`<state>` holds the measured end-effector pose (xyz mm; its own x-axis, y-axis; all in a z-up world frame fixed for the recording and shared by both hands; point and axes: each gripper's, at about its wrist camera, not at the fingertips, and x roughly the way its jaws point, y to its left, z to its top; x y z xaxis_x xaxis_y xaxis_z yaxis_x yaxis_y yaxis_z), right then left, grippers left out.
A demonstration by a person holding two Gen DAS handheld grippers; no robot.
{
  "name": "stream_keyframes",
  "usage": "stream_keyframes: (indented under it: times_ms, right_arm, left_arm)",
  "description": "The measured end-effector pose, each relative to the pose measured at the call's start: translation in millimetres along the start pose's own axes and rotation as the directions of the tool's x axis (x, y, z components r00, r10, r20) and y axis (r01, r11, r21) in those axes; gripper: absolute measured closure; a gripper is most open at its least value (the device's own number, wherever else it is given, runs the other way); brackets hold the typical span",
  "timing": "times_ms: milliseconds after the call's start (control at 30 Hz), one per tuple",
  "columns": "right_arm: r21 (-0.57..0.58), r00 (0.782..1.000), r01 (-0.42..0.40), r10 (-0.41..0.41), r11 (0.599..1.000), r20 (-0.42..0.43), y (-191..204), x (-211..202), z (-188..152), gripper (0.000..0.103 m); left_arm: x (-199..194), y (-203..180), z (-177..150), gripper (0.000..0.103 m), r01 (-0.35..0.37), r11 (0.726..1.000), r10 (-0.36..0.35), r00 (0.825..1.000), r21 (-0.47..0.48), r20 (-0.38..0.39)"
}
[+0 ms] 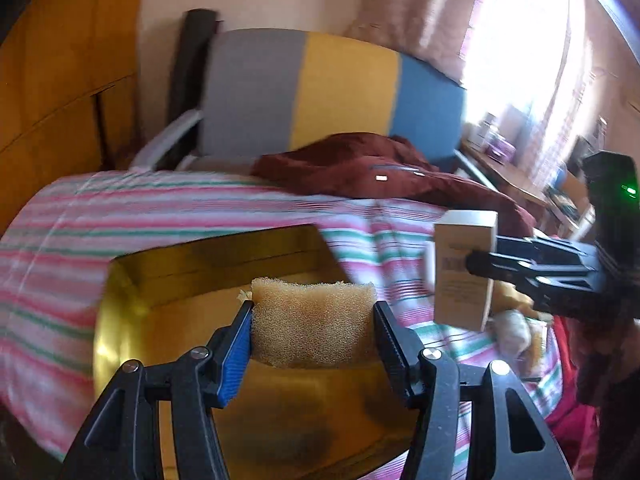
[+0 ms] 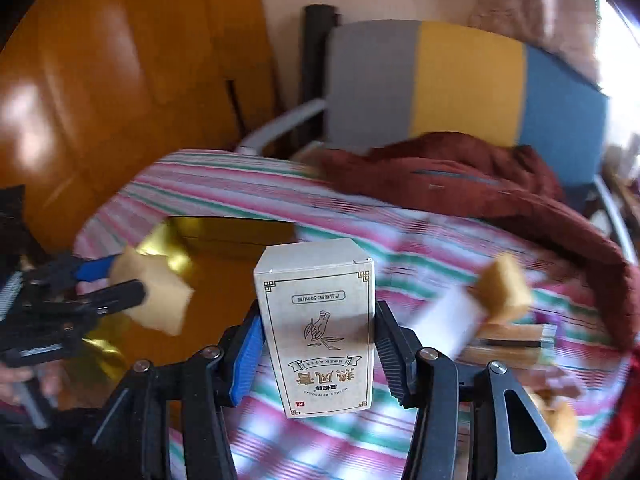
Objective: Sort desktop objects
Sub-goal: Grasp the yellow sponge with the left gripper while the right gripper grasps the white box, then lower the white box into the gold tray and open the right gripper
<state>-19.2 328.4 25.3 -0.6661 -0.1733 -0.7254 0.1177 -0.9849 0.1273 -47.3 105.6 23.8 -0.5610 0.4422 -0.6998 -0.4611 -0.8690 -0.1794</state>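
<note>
Mostly striped cloth (image 1: 60, 240) over surface; tricolour chair (image 1: 320, 88) behind.

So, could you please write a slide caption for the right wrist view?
Right gripper holds a small carton above the striped cloth, while the left gripper carries a sponge over the gold box.

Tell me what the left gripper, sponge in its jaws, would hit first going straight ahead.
Probably the open gold box: the left gripper points down over it with the sponge. Depth is unclear.
</note>
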Motion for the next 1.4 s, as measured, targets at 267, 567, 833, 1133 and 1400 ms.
stream_keyframes:
  times_ms: [267, 567, 833, 1133, 1400]
  right_arm:
    - [-0.031, 0.984, -0.165, 0.163, 0.986, -0.069, 93.4, 50.5, 12.9, 0.050]
    - [-0.011, 0.962, -0.197, 0.191, 0.980, -0.197, 147.2, 123.9, 30.8, 0.050]
    - [0.016, 0.958, -0.158, 0.157, 0.987, -0.241, 170.7, 169.7, 55.4, 0.048]
    - [-0.025, 0.970, -0.122, 0.114, 0.992, -0.214, 189.1, 168.0, 58.0, 0.028]
    - [-0.070, 0.993, -0.004, -0.004, 0.998, -0.119, 183.1, 137.4, 44.8, 0.025]
  left_arm:
    - [-6.0, 73.0, -36.5, 0.044, -0.115, 0.989, 0.113, 0.993, -0.093, -0.027]
    - [1.7, 113.3, -57.5, 0.044, -0.170, 0.979, 0.166, 0.985, -0.115, -0.044]
    - [0.8, 122.2, -64.8, 0.038, -0.173, 0.977, 0.170, 0.985, -0.128, -0.033]
    - [-1.4, 120.2, -67.4, 0.035, -0.180, 0.975, 0.178, 0.984, -0.132, -0.023]
    - [-4.6, 115.1, -68.6, 0.035, -0.208, 0.969, 0.209, 0.978, -0.131, -0.009]
